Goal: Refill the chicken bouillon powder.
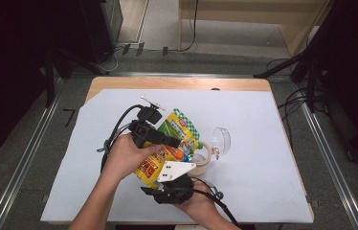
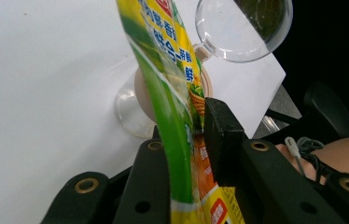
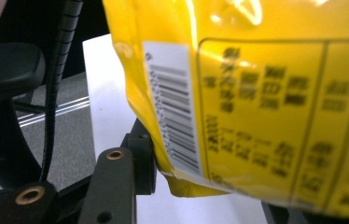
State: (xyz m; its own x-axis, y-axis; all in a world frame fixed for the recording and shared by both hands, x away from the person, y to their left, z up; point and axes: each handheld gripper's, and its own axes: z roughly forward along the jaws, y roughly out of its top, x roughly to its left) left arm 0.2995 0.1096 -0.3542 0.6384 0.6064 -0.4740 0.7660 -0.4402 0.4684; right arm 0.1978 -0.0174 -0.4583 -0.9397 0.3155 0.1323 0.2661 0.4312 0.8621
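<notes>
A yellow and green snack pouch (image 1: 170, 143) hangs tilted over the middle of the white sheet. My left gripper (image 1: 174, 143) comes in from the left and is shut on the pouch's edge. In the left gripper view both pads (image 2: 219, 135) press on the pouch (image 2: 172, 93). My right gripper (image 1: 165, 184) sits just below the pouch under its grey plate (image 1: 174, 171). In the right gripper view the pouch's barcode corner (image 3: 172, 121) hangs over the right gripper (image 3: 205, 186). Its left pad (image 3: 142, 163) lies beside the corner, and I see no pinch.
A clear round container with a beige inside (image 1: 202, 155) stands right of the pouch, its clear lid (image 1: 221, 139) tipped open. The white sheet (image 1: 263, 167) covers most of the wooden table (image 1: 182, 82). Cables trail from both grippers.
</notes>
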